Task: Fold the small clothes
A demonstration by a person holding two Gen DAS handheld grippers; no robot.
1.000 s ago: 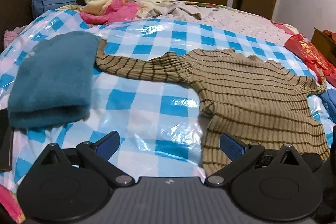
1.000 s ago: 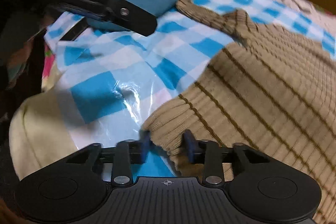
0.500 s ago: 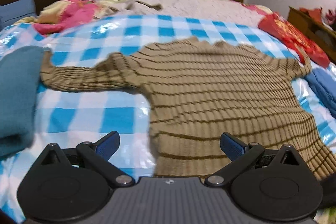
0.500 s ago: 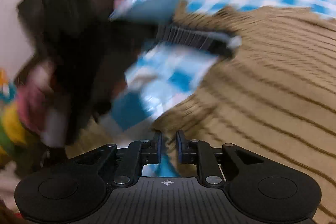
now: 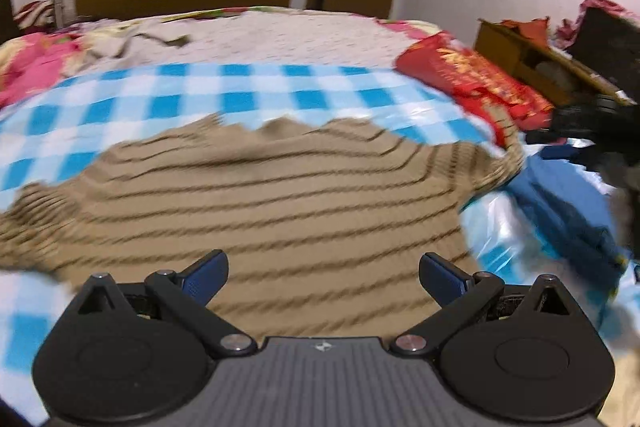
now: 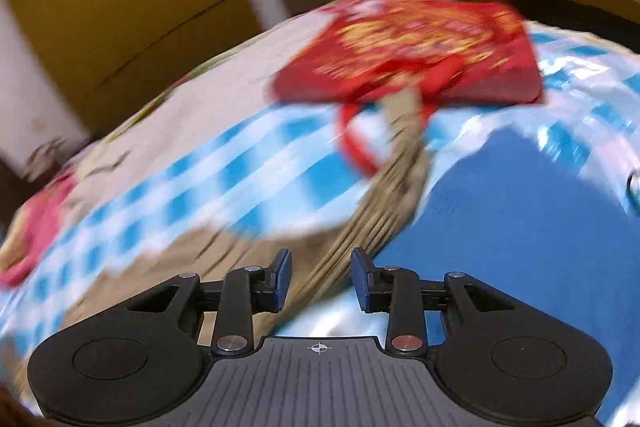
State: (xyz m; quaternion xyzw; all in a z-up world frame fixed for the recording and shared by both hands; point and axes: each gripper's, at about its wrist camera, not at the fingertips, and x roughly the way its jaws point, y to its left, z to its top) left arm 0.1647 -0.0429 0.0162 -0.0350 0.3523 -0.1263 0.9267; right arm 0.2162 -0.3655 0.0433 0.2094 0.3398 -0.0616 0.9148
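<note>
In the left wrist view, the striped sweater (image 5: 272,195) lies flat on the checked sheet (image 5: 224,87). The left gripper (image 5: 322,277) hovers above its hem, wide open and empty. To fold well, I think each gripper should pinch one sleeve end.

In the right wrist view, the right gripper (image 6: 320,277) has just been opening; its jaws stand partly apart, holding nothing, above the sleeve (image 6: 384,187) beside the blue garment (image 6: 520,227) and red bag (image 6: 420,51).

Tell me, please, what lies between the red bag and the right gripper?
In the right wrist view, a sleeve of the striped sweater runs from the right gripper up to the red bag, over the checked sheet, beside a blue garment.
</note>
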